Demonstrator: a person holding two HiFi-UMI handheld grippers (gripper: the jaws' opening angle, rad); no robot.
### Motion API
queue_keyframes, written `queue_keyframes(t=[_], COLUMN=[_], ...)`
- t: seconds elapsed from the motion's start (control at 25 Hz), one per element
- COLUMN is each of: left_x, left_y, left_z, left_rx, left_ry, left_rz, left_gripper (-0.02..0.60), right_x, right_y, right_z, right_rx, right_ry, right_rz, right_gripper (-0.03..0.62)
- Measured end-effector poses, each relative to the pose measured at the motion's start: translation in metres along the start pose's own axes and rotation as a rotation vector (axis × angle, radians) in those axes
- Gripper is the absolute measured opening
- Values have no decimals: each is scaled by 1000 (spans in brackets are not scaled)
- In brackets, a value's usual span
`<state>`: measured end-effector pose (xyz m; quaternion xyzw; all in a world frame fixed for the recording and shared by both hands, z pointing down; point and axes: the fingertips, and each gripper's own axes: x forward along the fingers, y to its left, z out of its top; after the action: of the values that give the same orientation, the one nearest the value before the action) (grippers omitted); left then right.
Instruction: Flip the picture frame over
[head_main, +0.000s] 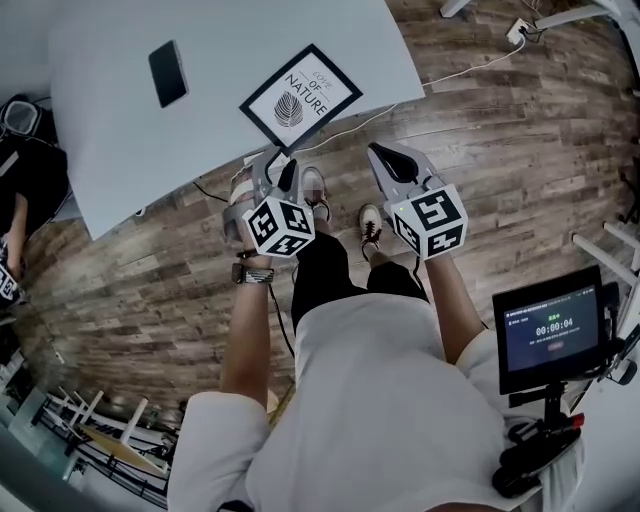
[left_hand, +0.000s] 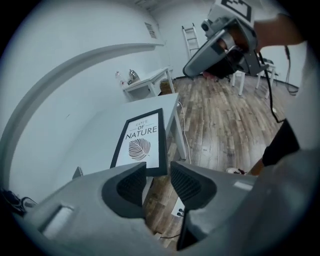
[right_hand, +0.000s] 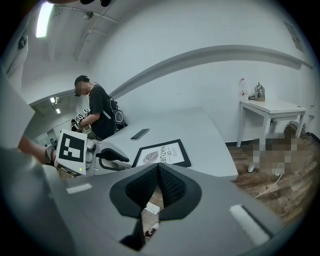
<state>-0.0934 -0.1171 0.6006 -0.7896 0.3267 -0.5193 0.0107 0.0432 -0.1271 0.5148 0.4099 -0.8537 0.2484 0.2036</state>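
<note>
Black-rimmed rectangular picture frame w/ leaf print (head_main: 300, 97): face up at near edge of white worktop (head_main: 120, 150), untouched. Left gripper (left_hand: 158, 174) jaws apart, empty; right gripper (right_hand: 158, 171) jaws together, empty. Best: pinch frame's near rim, lift clear, then turn. Count: 1 frame, 1 flat black phone (head_main: 168, 73), 2 grippers.

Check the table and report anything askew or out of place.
The picture frame lies face up, slightly askew to the white table's near edge. One corner sits right at that edge, perhaps a little over it. The phone lies flat further in. Nothing looks spilled or damaged.
</note>
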Motion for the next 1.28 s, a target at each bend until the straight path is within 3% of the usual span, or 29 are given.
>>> queue_keyframes(t=[0.2, 0.8, 1.04, 1.28], left_x=[21, 47, 52, 53], left_y=[-4, -11, -4, -2], left_z=[-30, -19, -14, -12], left_rx=[126, 405, 385, 351], left_ry=[54, 43, 7, -4], left_rz=[42, 208, 253, 250], left_gripper=[167, 178, 176, 163], right_x=[26, 27, 25, 24], right_y=[6, 9, 7, 7], right_z=[-25, -35, -42, -45], right_rx=[2, 0, 30, 40], right_ry=[26, 53, 64, 67], right_rz=[-6, 5, -4, -7], right_gripper=[2, 2, 3, 2])
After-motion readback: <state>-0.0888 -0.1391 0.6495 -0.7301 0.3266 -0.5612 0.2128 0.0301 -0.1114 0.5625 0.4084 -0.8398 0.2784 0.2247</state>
